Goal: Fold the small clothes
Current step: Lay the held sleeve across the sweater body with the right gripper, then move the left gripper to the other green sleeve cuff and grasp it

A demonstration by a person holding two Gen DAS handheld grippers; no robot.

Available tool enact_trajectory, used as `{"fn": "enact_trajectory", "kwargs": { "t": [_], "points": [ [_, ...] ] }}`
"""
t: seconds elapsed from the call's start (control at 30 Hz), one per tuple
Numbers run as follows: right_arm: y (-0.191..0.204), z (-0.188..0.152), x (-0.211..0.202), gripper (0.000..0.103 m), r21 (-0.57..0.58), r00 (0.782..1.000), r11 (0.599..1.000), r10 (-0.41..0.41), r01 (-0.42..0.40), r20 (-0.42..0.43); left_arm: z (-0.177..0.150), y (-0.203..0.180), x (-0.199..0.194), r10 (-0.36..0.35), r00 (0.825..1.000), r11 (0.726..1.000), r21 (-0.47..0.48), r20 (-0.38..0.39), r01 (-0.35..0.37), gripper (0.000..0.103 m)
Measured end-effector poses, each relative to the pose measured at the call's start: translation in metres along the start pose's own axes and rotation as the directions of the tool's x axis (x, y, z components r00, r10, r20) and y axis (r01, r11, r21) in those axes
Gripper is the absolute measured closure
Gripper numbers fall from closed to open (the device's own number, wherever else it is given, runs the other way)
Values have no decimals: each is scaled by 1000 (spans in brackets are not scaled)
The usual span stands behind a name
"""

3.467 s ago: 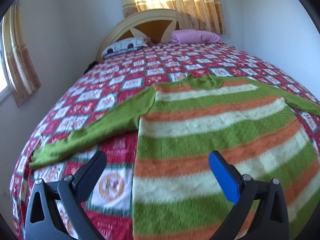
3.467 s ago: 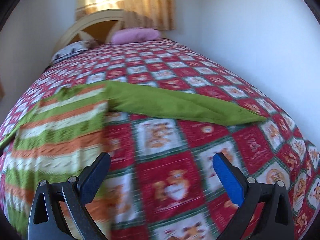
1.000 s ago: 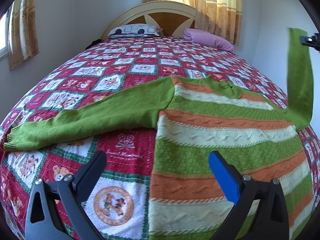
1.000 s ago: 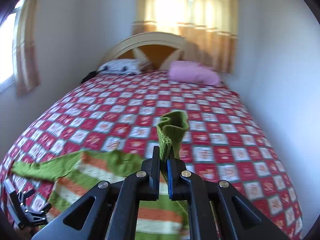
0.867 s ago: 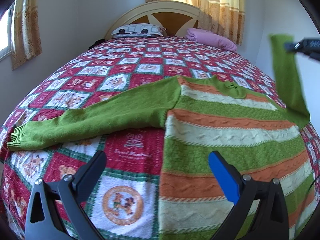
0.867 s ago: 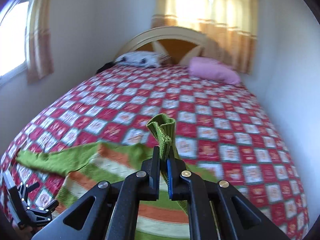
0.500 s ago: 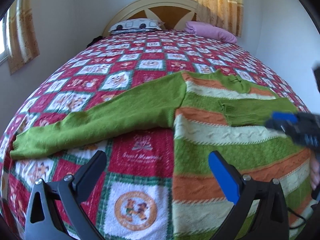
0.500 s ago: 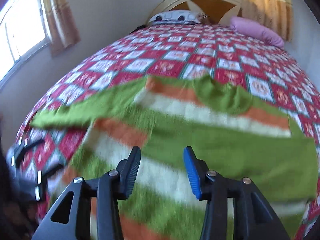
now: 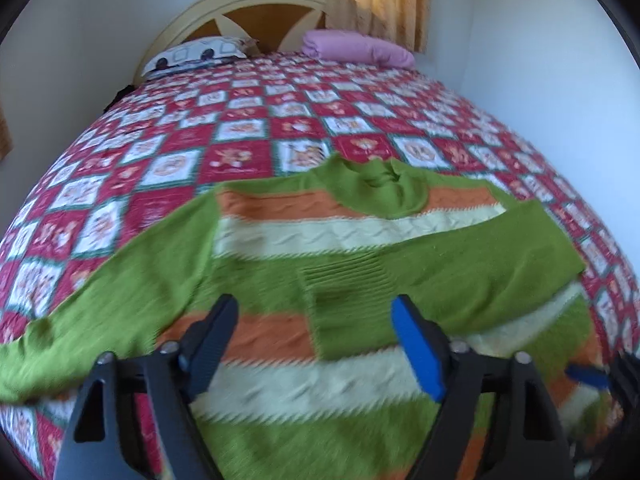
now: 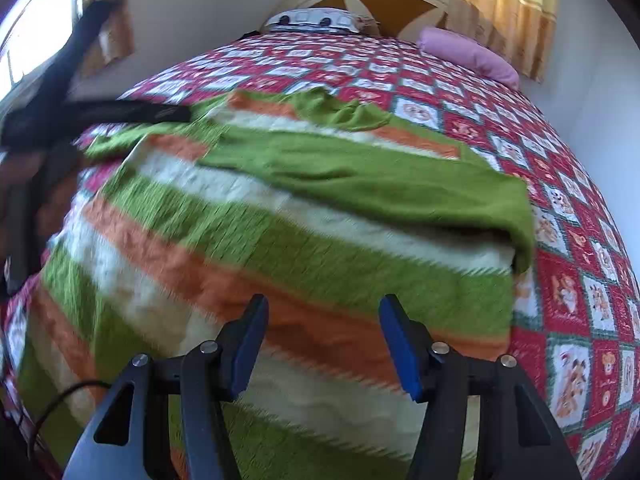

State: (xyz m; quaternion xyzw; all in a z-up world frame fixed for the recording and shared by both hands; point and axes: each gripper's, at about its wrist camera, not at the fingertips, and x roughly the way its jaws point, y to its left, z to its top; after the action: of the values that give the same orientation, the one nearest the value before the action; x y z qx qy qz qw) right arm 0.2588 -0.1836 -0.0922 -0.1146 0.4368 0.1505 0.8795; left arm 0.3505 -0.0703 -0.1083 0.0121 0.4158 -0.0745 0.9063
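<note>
Left tool (image 9: 314,344) and right tool (image 10: 322,344) both gape wide, empty, over the striped sweater (image 10: 280,240) on the bedspread (image 9: 240,120)

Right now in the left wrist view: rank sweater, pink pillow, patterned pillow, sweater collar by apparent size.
1. Striped sweater, by far the largest.
2. Sweater collar, though it lies much nearer the camera.
3 and 4. Pink pillow and patterned pillow look about alike; both are far off at the headboard, so I won't rank them.
</note>
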Motion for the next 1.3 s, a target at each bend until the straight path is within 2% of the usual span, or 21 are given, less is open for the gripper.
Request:
{"fn": "enact_trajectory", "kwargs": {
  "t": [0.03,0.07,0.1,0.13,0.17,0.2,0.23,0.3,0.43,0.6,0.7,0.83,0.93,1.03,1.13,1.23,1.3],
  "points": [
    [6,-4,1,44,-20,1000,1000,-3,3,4,1,-4,11,20,1000,1000,5,-16,-20,28],
    [10,-8,1,44,-39,1000,999,-10,11,11,1,-6,20,28,999,1000,0,-36,-28,40],
    [15,-11,0,44,-58,999,998,-23,25,34,1,-6,28,18,998,1000,-7,-58,-18,62],
    [17,-13,-1,41,-68,999,997,-27,30,45,1,-5,37,1,996,1000,-21,-89,-3,75],
    [20,-15,-2,40,-79,998,996,-30,34,55,-1,-3,41,-18,995,999,-42,-94,15,83],
    [21,-17,-2,39,-88,997,995,-34,40,66,-1,-3,39,-34,997,998,-51,-68,30,95],
    [22,-19,-2,37,-91,996,995,-40,47,79,-2,-5,36,-62,996,997,-39,-61,60,95],
    [20,-22,-2,32,-84,993,995,-52,61,103,-4,-7,25,-71,997,997,-10,-39,71,96],
    [10,-22,1,25,-30,995,999,-20,23,99,1,2,-7,-84,996,996,-6,32,84,96],
    [9,-22,3,24,-18,995,1000,-16,18,99,7,23,-23,-47,996,997,-52,80,51,96],
    [10,-23,4,22,-15,995,1000,-17,18,98,3,30,-8,-17,999,999,-48,50,20,96],
    [9,-22,4,21,-12,996,1000,-19,20,86,-12,35,16,31,999,997,-65,-27,-33,96],
    [7,-17,-2,21,-30,999,1000,-6,7,34,-19,43,14,41,999,996,-83,-19,-42,96],
    [-16,-5,-24,21,32,998,999,17,-19,59,-21,45,11,36,999,997,-75,-3,-36,96],
    [-48,18,-34,20,103,995,995,-3,-7,98,-24,41,16,40,999,997,-66,-10,-41,96],
    [-80,47,-19,20,186,992,982,0,-23,125,-25,43,19,42,999,996,-82,-14,-43,94],
    [-95,58,8,20,216,995,976,8,-30,99,-26,46,17,49,999,993,-103,-8,-49,85]
  ]
}}
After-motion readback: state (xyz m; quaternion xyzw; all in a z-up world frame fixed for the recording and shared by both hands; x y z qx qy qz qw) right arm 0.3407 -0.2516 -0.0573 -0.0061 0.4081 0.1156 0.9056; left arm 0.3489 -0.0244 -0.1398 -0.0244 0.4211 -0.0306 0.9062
